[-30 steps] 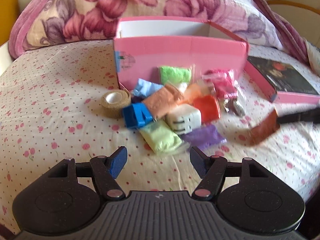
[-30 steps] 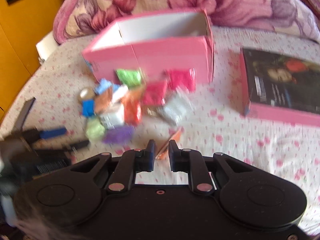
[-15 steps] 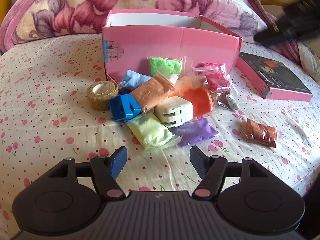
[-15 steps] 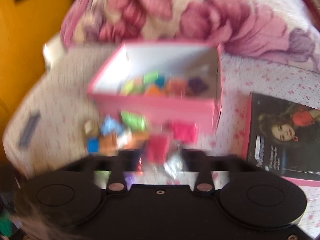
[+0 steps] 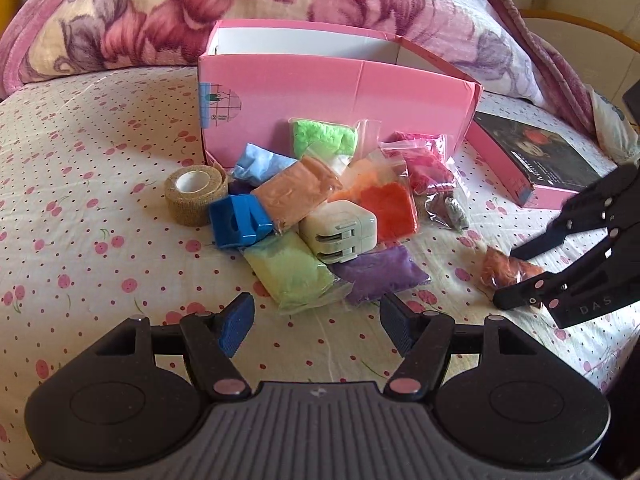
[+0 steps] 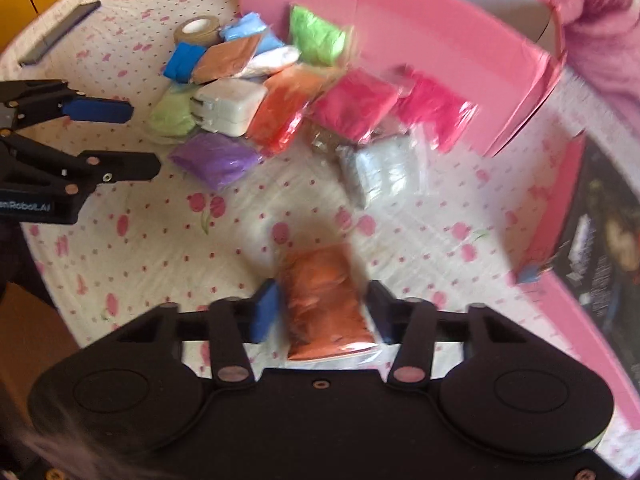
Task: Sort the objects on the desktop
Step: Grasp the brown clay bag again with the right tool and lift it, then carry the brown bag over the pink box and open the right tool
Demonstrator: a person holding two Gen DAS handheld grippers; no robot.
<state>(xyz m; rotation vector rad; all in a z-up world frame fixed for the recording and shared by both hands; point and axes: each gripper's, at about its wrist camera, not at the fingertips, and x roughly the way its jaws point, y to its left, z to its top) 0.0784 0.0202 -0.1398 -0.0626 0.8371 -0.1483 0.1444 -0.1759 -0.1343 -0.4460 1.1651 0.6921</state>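
A pink open box [image 5: 340, 92] stands on the cherry-print bed sheet. In front of it lies a pile of coloured clay bags with a white charger [image 5: 340, 232], a blue block [image 5: 236, 220] and a tan tape roll [image 5: 194, 192]. A brown-orange bag [image 6: 324, 296] lies apart, to the right of the pile [image 5: 504, 268]. My right gripper [image 6: 322, 300] points down over it with a finger on each side, its jaws closing and a thin gap still showing. My left gripper [image 5: 316, 312] hovers open and empty before the pile.
The box's pink lid [image 5: 544, 156], with a dark picture on it, lies right of the box. A floral blanket [image 5: 200, 12] rises behind the box. A dark flat object [image 6: 60, 32] lies near the bed's far left edge. In the right wrist view, the left gripper [image 6: 140, 138] is left of the pile.
The right gripper let the brown-orange bag go onto the sheet, rose over the box, then came back down around the bag. The left gripper stayed put.
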